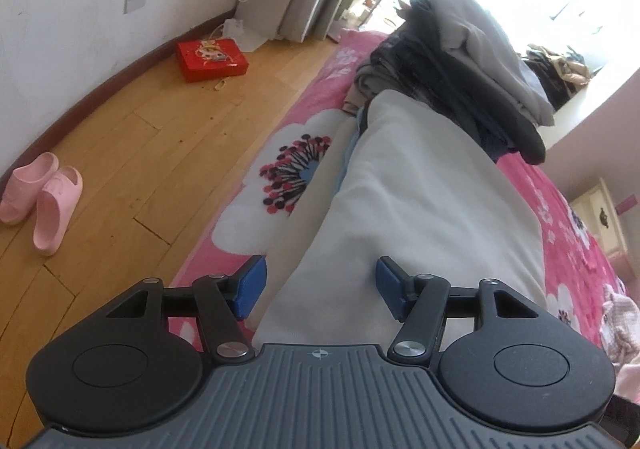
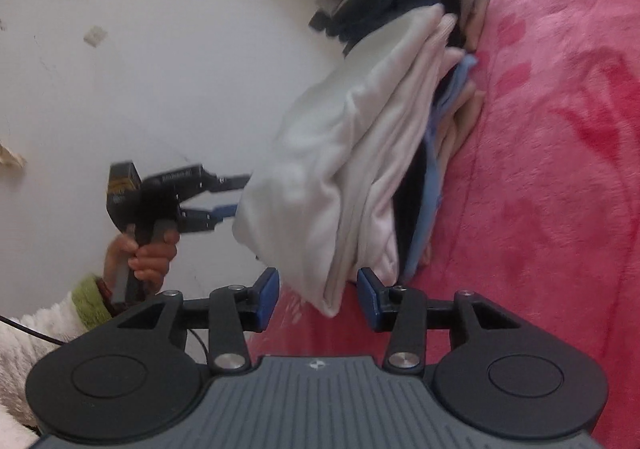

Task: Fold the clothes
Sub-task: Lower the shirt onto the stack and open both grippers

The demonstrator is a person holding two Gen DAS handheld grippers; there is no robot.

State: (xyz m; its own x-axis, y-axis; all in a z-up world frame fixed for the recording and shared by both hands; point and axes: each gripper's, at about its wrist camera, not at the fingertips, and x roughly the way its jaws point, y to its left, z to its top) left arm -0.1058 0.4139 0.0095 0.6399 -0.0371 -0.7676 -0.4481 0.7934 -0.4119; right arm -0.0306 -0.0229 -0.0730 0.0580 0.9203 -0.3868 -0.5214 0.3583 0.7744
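Clothes sit stacked on the bed: a soft white folded garment [image 1: 416, 185] tops a layered pile, with pale blue fabric [image 2: 430, 185] peeking from its edge, and behind it slumps a heap of grey and dark clothes [image 1: 472, 61]. We hold our left tool [image 1: 318, 285] wide open over the white cloth, blue pads gripping nothing. Our right tool [image 2: 318, 295] is also spread, its pads flanking the folded corner without pinching it. Underneath lies a fuzzy pink floral blanket [image 1: 288, 177]; pink slippers [image 1: 44, 205] rest on the wooden floor [image 1: 140, 153]
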